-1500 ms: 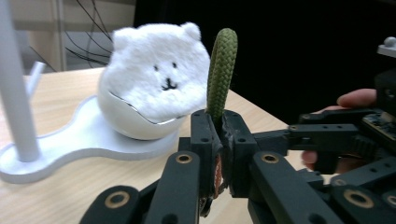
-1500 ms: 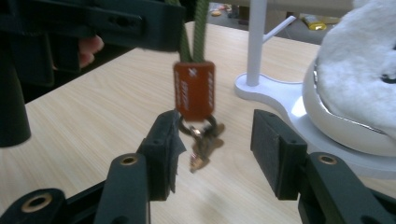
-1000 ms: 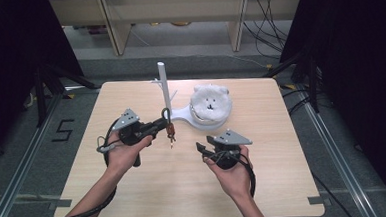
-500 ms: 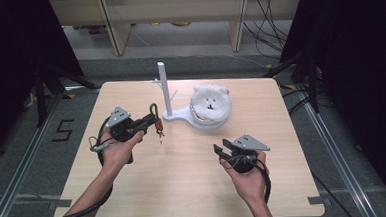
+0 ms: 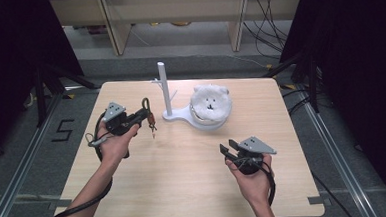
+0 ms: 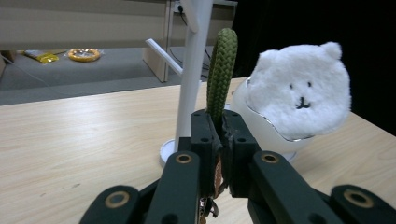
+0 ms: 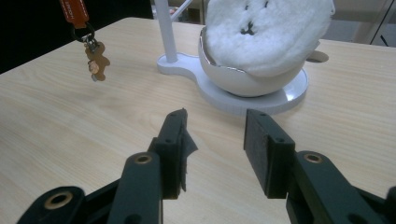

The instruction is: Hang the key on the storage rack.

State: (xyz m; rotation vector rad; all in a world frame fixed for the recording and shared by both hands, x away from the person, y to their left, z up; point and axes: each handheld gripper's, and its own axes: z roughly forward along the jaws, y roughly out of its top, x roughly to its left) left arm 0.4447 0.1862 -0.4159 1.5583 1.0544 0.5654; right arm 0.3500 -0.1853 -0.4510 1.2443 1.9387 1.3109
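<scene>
Left gripper [image 5: 143,112] moved farther left since earlier frame; right gripper [image 5: 232,150] retreated toward near right. White stand [image 5: 166,92] with bowl [image 5: 211,121] holds plush bear face [image 5: 210,102]. Left gripper view: jaws clenched on green cord [image 6: 220,70]. Right gripper view: small charm [image 7: 96,59] dangles; own jaws wide apart, empty.

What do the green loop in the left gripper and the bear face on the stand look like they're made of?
The green loop looks like braided cord, judging by its woven, matte surface. The bear face looks like white plush, with a fuzzy nap and stitched dark features.
</scene>
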